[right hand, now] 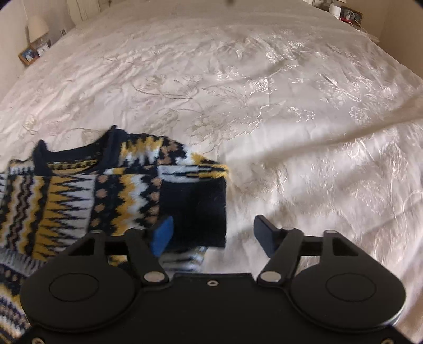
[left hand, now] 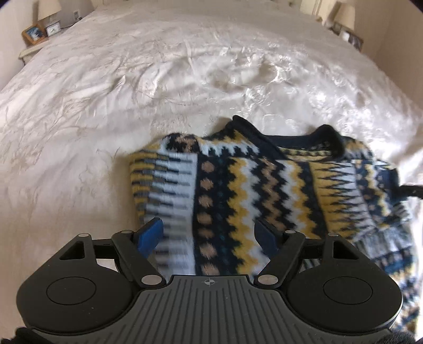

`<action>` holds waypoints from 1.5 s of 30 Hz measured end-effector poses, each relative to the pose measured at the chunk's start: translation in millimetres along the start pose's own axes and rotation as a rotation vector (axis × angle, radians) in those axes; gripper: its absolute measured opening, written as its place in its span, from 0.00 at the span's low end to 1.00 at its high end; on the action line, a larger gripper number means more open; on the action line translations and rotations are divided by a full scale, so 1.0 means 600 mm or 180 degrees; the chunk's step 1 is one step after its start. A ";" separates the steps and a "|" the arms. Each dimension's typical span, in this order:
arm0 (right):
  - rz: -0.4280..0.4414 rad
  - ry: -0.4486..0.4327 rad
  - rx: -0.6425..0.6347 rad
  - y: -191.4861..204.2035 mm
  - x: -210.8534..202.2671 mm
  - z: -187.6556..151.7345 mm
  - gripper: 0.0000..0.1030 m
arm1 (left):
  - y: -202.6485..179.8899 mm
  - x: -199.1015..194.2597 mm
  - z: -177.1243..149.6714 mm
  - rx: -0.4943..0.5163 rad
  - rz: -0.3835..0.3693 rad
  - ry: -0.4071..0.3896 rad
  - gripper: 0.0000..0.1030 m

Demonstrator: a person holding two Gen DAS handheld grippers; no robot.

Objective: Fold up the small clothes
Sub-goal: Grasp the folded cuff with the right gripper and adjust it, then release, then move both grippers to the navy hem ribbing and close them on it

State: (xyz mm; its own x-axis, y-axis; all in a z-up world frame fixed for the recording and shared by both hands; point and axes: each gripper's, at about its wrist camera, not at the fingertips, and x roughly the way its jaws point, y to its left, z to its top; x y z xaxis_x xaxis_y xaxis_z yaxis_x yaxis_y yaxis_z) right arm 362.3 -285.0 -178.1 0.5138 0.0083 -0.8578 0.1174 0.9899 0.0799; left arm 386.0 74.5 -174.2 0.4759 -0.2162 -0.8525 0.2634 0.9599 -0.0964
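Cream satin bedspread with embroidered flowers [left hand: 132, 87] covers the whole bed and fills most of both views. On it lies a small knitted sweater patterned in navy, mustard, white and tan zigzags [left hand: 264, 185], spread flat near the lower edge of each view, its dark navy collar [left hand: 290, 137] turned toward the far end of the bed.

From the left wrist view, the left hand-held black gripper [left hand: 208, 234] hangs over the sweater's lower body, its jaws spread wide with patterned knit lying between and beneath them; the pads do not visibly press the cloth. One blue pad [left hand: 150, 234] sits over the sweater's striped edge.

From the right wrist view, the right hand-held black gripper [right hand: 212, 232] stands over the sweater's sleeve end, where a plain navy cuff [right hand: 195, 209] lies folded in across the body. Its jaws are parted, the cuff lying just beside the left-side pad and bare bedspread under the other; nothing is pinched.

Small items stand on the bedside table at far left: a white lamp [left hand: 49, 10], a wooden picture frame [left hand: 33, 33] and a small clock [left hand: 53, 29]. No writing or label can be read.
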 end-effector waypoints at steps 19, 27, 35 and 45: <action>0.0475 0.0273 -0.0160 0.127 -0.135 -0.180 0.99 | -0.041 -0.125 -0.185 -0.0148 -0.0274 0.0282 0.73; 0.0426 0.0257 -0.0136 0.157 -0.179 -0.236 1.00 | -0.054 -0.157 -0.228 0.0089 -0.0383 0.0275 0.82; 0.0222 0.0206 0.0102 0.157 -0.219 -0.295 1.00 | -0.050 -0.176 -0.266 0.0224 -0.0491 0.0293 0.83; 0.0367 0.0206 -0.0026 0.132 -0.250 -0.354 1.00 | -0.069 -0.216 -0.318 0.0047 -0.0293 0.0158 0.84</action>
State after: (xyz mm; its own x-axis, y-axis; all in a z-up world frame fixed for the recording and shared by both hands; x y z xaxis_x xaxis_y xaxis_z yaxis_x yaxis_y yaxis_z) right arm 113.9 -177.4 -151.1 0.4676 0.1311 -0.8741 0.0537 0.9829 0.1761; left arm 153.6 96.9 -157.8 0.4070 -0.2938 -0.8649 0.3165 0.9336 -0.1682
